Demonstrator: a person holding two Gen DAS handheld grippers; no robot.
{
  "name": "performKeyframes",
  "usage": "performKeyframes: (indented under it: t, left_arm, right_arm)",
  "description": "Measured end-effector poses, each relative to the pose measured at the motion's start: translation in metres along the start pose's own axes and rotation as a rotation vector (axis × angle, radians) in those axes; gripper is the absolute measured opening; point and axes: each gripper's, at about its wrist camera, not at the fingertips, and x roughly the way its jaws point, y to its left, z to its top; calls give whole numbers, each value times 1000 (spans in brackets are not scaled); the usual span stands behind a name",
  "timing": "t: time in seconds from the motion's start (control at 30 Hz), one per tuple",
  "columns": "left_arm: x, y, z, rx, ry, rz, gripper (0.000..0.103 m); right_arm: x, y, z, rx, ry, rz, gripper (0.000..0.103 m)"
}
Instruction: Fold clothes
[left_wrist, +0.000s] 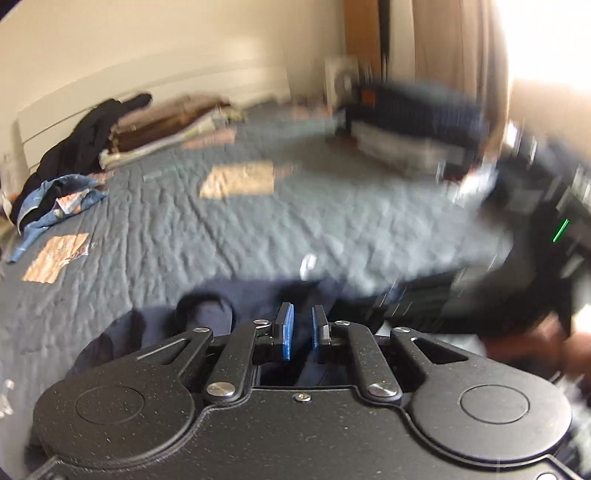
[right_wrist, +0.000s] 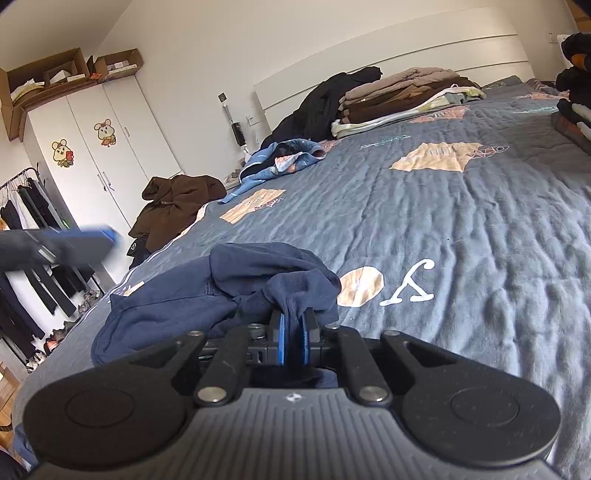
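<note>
Now right gripper (right_wrist: 293, 325) clenched on navy garment (right_wrist: 221, 291); left gripper (left_wrist: 303, 325) released, seemingly above it.

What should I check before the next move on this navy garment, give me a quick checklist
1. Right gripper pinching the navy garment: ok, cloth sits between its pads.
2. Left gripper ready to grab: ok, jaws apart, nothing between them.
3. Left gripper on a useful edge: cannot tell, the left view is blurred.
4. Garment flat for folding: not ok, bunched in a heap.
5. Space on the bed to spread it: ok, bare quilt just beyond it.
6. Folded stack clear of the work: ok, far off by the headboard.
</note>
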Motion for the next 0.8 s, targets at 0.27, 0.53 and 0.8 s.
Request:
performKeyframes:
  t: [0.27,0.53,0.8]
  left_arm:
    - [44,19,-44,178,189,102,43]
    - [60,19,-41,301,213,156,42]
    - [48,9,-40,361,122,123,4]
  right_arm:
    - [1,-5,0,11,16,26,9]
    - [5,1,-3,-9,33,31,9]
    - [4,2,-2,-9,32,28,10]
